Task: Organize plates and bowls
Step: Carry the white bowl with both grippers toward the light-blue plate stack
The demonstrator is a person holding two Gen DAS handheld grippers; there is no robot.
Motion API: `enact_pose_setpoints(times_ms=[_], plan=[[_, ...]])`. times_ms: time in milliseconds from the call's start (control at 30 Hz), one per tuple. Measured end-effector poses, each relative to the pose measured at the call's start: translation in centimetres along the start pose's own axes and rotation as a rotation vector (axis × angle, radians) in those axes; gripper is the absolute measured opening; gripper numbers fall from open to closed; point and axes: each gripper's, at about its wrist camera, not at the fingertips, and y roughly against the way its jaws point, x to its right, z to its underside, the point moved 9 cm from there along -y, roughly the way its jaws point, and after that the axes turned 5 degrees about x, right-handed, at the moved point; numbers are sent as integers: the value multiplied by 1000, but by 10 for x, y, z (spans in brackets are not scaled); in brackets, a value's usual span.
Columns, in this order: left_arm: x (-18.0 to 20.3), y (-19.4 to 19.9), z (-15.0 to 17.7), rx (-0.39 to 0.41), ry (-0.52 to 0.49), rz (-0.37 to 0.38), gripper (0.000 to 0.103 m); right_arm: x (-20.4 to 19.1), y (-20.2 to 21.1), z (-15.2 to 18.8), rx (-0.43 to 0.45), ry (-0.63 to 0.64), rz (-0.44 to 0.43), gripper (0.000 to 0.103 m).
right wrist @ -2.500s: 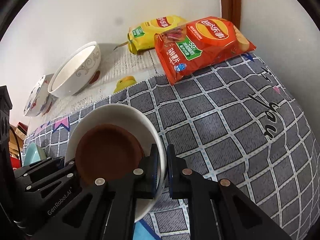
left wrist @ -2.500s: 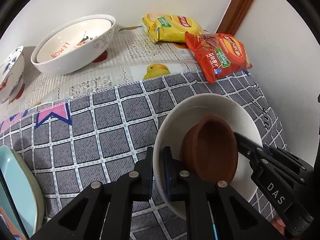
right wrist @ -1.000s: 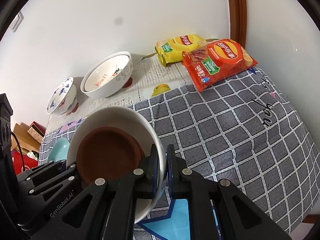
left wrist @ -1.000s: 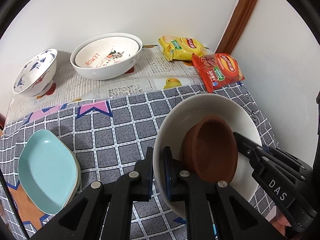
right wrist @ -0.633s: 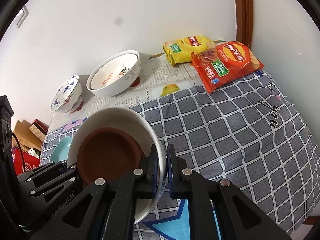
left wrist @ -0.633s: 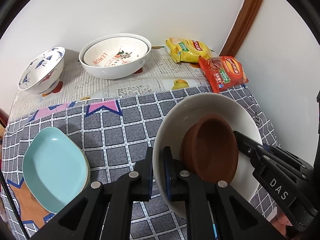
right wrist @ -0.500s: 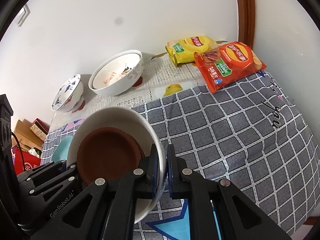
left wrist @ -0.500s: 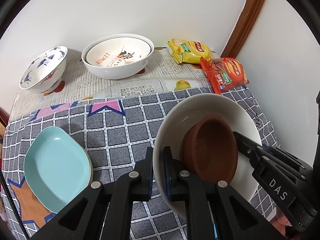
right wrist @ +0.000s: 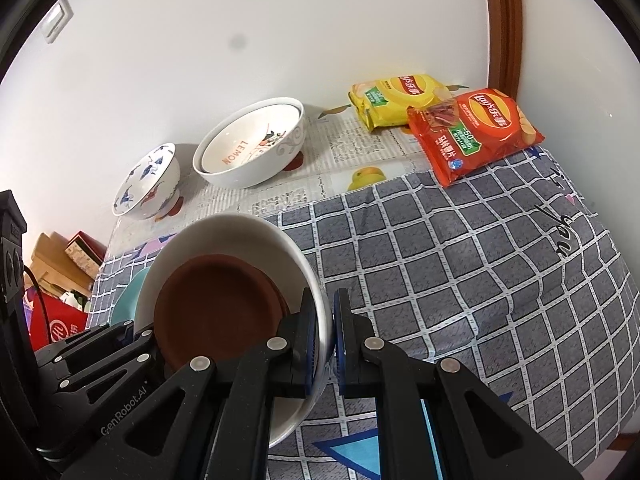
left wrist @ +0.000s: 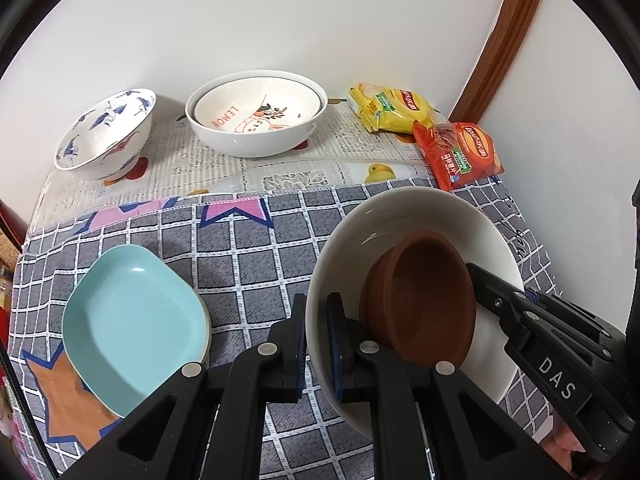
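With both rims pinched, white bowl [left wrist: 436, 216] carrying brown dish [left wrist: 424, 296] hangs above checked cloth [left wrist: 240, 256]: left hand-held gripper [left wrist: 316, 340] clamps left rim, right hand-held gripper [right wrist: 326, 344] clamps right rim. Bowl stack [left wrist: 256, 124] lies far-left, closer to left one.

We see a table [left wrist: 132, 184] under a grey checked cloth [left wrist: 256, 256]. Left of the cloth's pink star lies a teal plate [left wrist: 132, 328]; beyond it, a crane-painted bowl [left wrist: 104, 136], nested white bowls [left wrist: 256, 128], and yellow [left wrist: 392, 108] and red [left wrist: 460, 156] crisp bags.
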Motion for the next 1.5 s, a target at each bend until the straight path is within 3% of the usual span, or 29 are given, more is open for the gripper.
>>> enact_pose_setpoints(times_ms=[1500], plan=[[-105,34,20,36,122,-53,10,-111,-15,24,-23,101,-65,9]])
